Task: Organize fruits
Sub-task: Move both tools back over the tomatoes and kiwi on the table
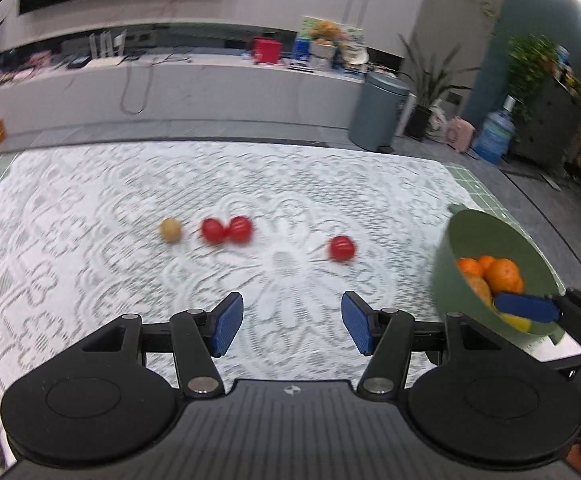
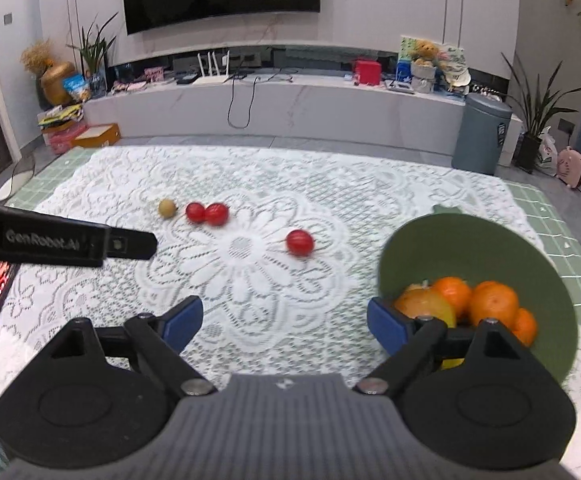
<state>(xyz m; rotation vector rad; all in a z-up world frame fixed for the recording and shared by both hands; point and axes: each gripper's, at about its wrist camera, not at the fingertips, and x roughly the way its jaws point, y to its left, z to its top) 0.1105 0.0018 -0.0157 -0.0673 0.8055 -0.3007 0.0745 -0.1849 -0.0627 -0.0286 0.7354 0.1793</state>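
- Through your left wrist camera you look across a white lace tablecloth laid over a green gridded mat, with a living room behind it: a long low white shelf, a dark screen on the wall and a grey bin on the floor at far right.
- Your left gripper hangs above the near middle of the cloth with its blue pads wide apart and nothing between them, probably ready for the loose fruit ahead.
- Four small fruits lie out in the open: a tan round fruit, just right of it a pair of red fruits touching each other, and a single red fruit farther right, apart from the pair.
- At near right a green bowl tilts toward you, holding oranges and something yellow beneath; one blue pad of the other tool sits at its rim.
- Through your right wrist camera the same cloth and room show more sharply.
- Your right gripper also stands open, gripping nothing; its right pad overlaps the bowl's near rim, though you cannot tell whether they touch.
- The bowl, tipped, shows several oranges and a yellowish fruit piled at its low side.
- The red and tan fruits remain outside it, so sorting looks unfinished.
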